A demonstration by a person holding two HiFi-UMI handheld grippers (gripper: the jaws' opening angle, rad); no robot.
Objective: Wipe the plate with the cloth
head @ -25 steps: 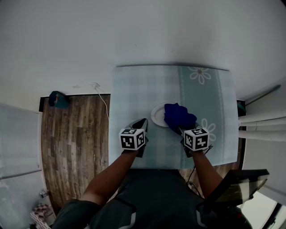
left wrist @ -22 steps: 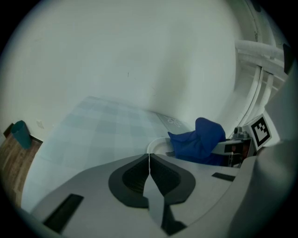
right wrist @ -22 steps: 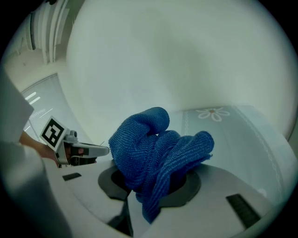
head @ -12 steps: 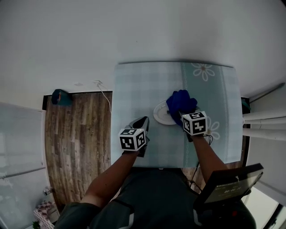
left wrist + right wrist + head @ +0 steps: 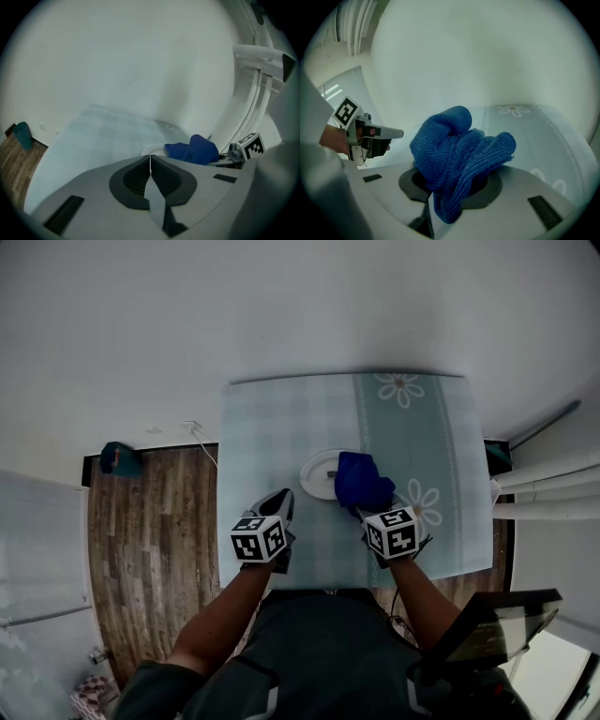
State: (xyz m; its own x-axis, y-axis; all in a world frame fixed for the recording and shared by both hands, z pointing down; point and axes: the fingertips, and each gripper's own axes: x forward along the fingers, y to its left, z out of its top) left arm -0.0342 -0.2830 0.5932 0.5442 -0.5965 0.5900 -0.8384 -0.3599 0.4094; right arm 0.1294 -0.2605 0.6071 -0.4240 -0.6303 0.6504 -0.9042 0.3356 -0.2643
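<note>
1. Nearest: right hand-held gripper [image 5: 367, 512] clenched on a bunched blue cloth [image 5: 459, 150]. Soft, ribbed microfibre weave, with folds bulging up and forward out of the jaws and a tail hanging below them.
2. Press the fat part of that wad down flat rather than dabbing with a fold's edge. Probably best to sweep in overlapping circles from rim to centre, with light pressure to stop the plate skating.
3. Just ahead of the right hand-held gripper, partly under the cloth: a white round plate [image 5: 317, 474], shallow, smooth and glossy, likely slippery on fabric. Left part uncovered, right part hidden by the cloth; actual contact hard to confirm.
4. Ahead and to the right of the left hand-held gripper [image 5: 150, 159], that same plate. Jaws shut together on nothing, apart from the rim. Worth bringing it in against the rim to steady the plate.
5. Beneath both: surface [image 5: 281, 418] under a pale checked tablecloth with a plainer band of white daisies. Flat, matt, liable to wrinkle if dragged.
6. Farthest: plain white wall [image 5: 281, 306] beyond the jaws, wood-plank floor [image 5: 150, 512] left of the left hand-held gripper.
</note>
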